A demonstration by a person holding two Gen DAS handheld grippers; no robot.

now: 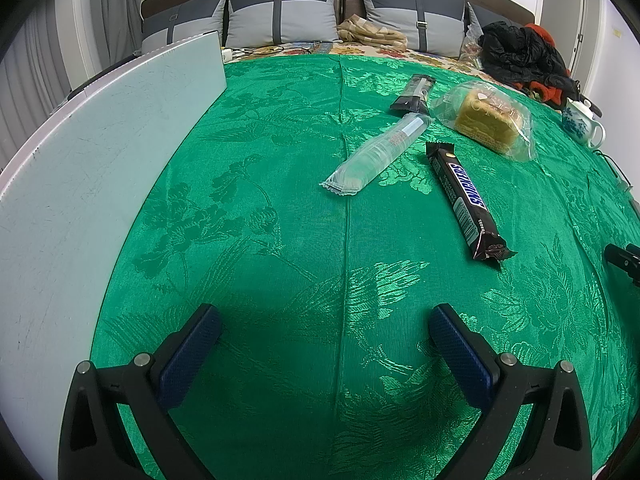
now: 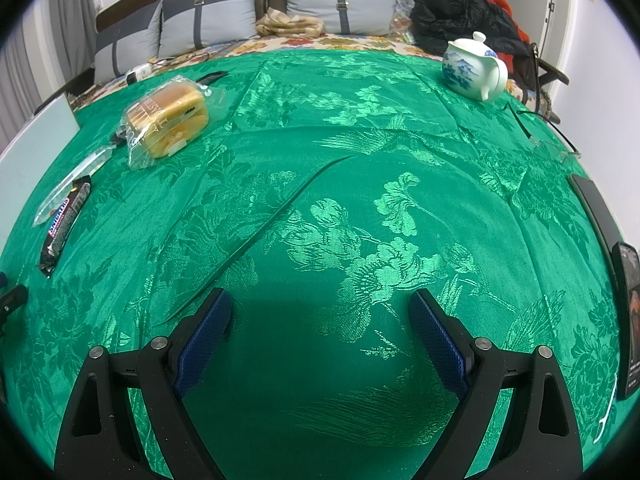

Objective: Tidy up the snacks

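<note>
On the green patterned cloth (image 1: pixel 280 220) lie a dark Snickers bar (image 1: pixel 464 196), a clear wrapped pack (image 1: pixel 378 154), a small black packet (image 1: pixel 412 94) and a bagged yellow cake (image 1: pixel 486 120). My left gripper (image 1: pixel 326 320) hovers open over bare cloth, well short of them. In the right wrist view the Snickers bar (image 2: pixel 64 220), the clear pack (image 2: pixel 74 178) and the bagged cake (image 2: pixel 168 120) sit far left. My right gripper (image 2: pixel 320 306) is open above bare cloth (image 2: pixel 360 160), nothing between its fingers.
A white board (image 1: pixel 80 160) borders the cloth on the left. A blue-and-white teapot (image 2: pixel 474 68) stands at the back right, with glasses (image 2: pixel 554 148) and dark flat devices (image 2: pixel 628 312) along the right edge. Pillows (image 1: pixel 280 12) and a heap of clothes (image 1: pixel 520 52) lie behind.
</note>
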